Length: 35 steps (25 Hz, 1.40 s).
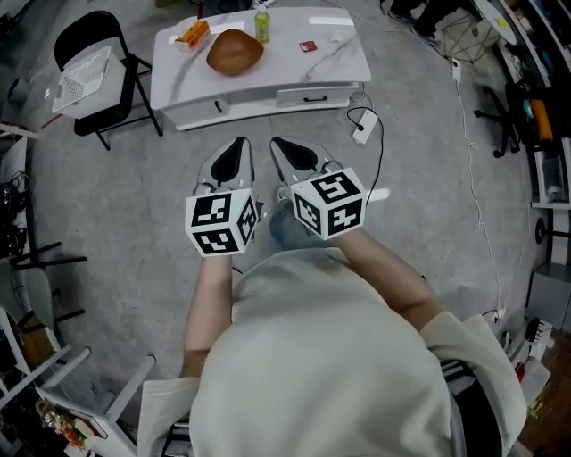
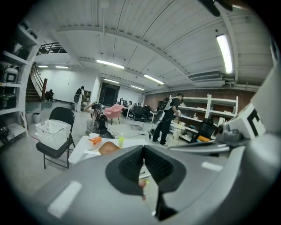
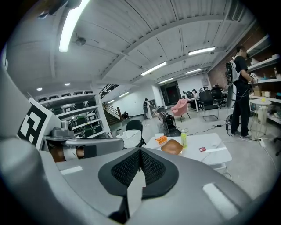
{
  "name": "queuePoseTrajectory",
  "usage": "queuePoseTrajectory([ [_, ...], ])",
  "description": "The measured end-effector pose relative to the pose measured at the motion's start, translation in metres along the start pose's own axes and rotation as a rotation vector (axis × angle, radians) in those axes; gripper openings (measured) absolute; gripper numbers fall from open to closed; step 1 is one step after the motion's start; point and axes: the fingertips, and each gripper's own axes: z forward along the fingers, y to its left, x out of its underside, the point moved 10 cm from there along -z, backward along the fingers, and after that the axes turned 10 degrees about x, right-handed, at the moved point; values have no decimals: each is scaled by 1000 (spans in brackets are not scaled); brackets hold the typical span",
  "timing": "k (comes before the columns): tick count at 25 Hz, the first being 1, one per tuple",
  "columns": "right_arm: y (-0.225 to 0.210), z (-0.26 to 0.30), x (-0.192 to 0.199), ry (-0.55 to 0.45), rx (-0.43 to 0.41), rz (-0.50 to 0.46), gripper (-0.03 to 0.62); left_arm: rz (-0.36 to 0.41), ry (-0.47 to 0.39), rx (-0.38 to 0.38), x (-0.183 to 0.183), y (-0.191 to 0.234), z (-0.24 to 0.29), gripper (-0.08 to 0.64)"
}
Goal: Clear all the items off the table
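Head view, grippers: you hold the left gripper (image 1: 237, 150) and the right gripper (image 1: 284, 150) side by side at your front, both aimed at the table, neither touching anything on it.
Head view, table: the low white table (image 1: 335, 67) stands well apart from both tips, across bare grey floor.
Head view, items: a round brown wooden bowl (image 1: 235, 51), an orange snack packet (image 1: 192, 34), a green drink bottle (image 1: 261, 25) and a small red packet (image 1: 308, 46) lie on it.
Head view, side: a black folding chair (image 1: 120, 98) carrying a white plastic basket (image 1: 82, 76) sits just beside the table's left end.
Left gripper view, fingers: your black ribbed fingers (image 2: 131, 166) are pressed together with nothing between them.
Left gripper view, ahead: the bowl (image 2: 109, 148), snack packet (image 2: 95, 141) and bottle (image 2: 120, 141) show just above the jaws.
Right gripper view, fingers: these fingers (image 3: 127, 169) also meet, empty.
Right gripper view, ahead: the bowl (image 3: 172, 147), bottle (image 3: 183, 139) and red packet (image 3: 202, 149) sit on the table beyond.
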Motion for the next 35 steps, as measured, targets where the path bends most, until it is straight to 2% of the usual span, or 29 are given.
queuePoseTrajectory([
  [10,-61,69,-49,0,-51,-24,-3,-58,-22,-51,-36,31,83,8],
  [15,-85,100,-64,6,-76,-36,-2,-56,-33,-81,-49,43,116,8],
  [26,-106,145,-74,40,-87,-17,-2,-78,-33,-119,-57,73,145,8],
  [35,-118,215,-87,61,-52,18,-2,-118,-7,-107,-63,134,186,8],
])
